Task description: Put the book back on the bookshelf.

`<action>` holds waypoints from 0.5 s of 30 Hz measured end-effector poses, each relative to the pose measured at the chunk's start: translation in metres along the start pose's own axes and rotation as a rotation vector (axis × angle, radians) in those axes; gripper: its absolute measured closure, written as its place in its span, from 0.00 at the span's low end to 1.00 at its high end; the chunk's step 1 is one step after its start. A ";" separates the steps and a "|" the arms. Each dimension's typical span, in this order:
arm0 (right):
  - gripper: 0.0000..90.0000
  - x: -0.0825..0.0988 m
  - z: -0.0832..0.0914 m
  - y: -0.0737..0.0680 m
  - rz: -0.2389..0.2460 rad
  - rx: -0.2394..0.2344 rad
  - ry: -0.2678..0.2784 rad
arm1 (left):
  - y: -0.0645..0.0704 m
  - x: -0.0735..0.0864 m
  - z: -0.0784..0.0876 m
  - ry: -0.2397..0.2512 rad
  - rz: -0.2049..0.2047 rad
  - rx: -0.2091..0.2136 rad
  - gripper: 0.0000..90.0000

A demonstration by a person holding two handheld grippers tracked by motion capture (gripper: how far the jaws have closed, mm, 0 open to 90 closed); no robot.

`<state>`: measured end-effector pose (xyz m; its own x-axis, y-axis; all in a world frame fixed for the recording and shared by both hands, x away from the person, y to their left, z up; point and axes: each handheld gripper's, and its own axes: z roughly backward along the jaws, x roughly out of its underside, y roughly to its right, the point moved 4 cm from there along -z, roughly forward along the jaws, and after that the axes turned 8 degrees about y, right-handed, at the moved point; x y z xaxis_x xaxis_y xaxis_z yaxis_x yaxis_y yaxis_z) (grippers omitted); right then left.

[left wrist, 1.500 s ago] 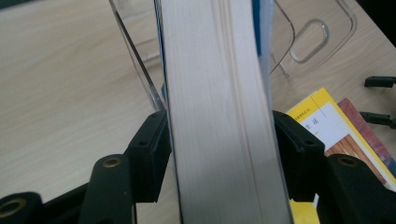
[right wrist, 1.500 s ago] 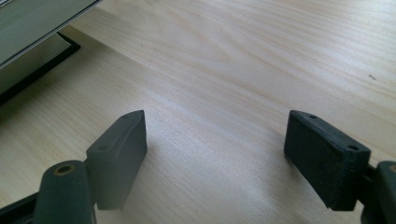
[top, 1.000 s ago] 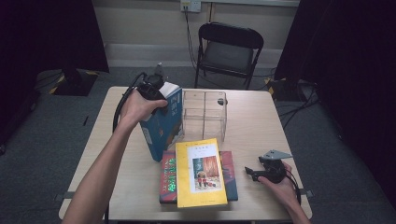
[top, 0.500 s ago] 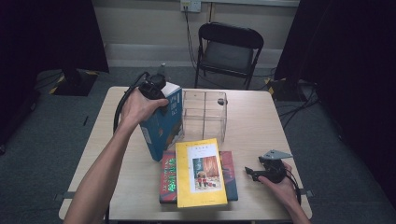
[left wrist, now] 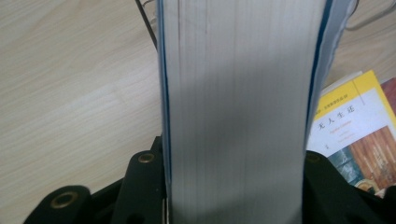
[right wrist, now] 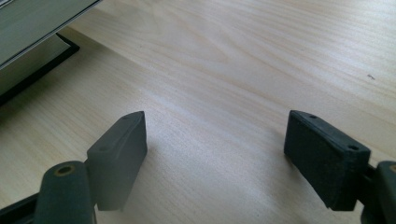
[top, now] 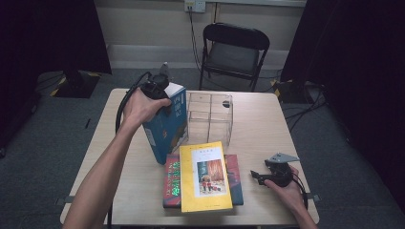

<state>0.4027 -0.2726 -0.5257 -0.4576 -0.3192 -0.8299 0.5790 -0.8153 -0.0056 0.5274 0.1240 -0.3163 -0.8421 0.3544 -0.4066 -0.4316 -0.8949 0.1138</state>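
Black jaws of the left gripper (top: 160,90) are clamped on the top edge of the blue book (top: 166,125), having just been closing on it; in the left gripper view the pale page block (left wrist: 238,107) runs straight up between them, a blue cover on each side. That book stands upright on the wooden table (top: 267,119), just beside the clear plastic organizer (top: 209,117) at the far middle of the top. Over on the near right, the right gripper (top: 260,177) rests low on the table with its jaws spread wide and nothing between them, bare wood showing in the gap in the right gripper view. Between the two hands lies the yellow book (top: 205,175), flat on top of a red book (top: 172,180), near the front edge. Behind the table stands a black folding chair (top: 234,50).
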 end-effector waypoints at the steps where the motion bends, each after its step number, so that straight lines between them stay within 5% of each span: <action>1: 0.24 0.000 0.000 0.000 0.000 0.000 0.000 | -0.001 -0.001 -0.001 -0.002 0.001 0.001 0.68; 6: 0.24 0.000 0.000 0.000 0.000 0.000 0.000 | -0.001 -0.009 -0.001 -0.002 0.002 -0.011 0.68; 15: 0.23 0.000 0.000 0.000 -0.001 0.000 0.000 | -0.006 -0.038 -0.012 0.002 0.068 -0.034 0.69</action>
<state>0.4028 -0.2730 -0.5257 -0.4577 -0.3185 -0.8301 0.5785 -0.8156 -0.0060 0.5659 0.1132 -0.3120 -0.8684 0.2918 -0.4010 -0.3620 -0.9256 0.1103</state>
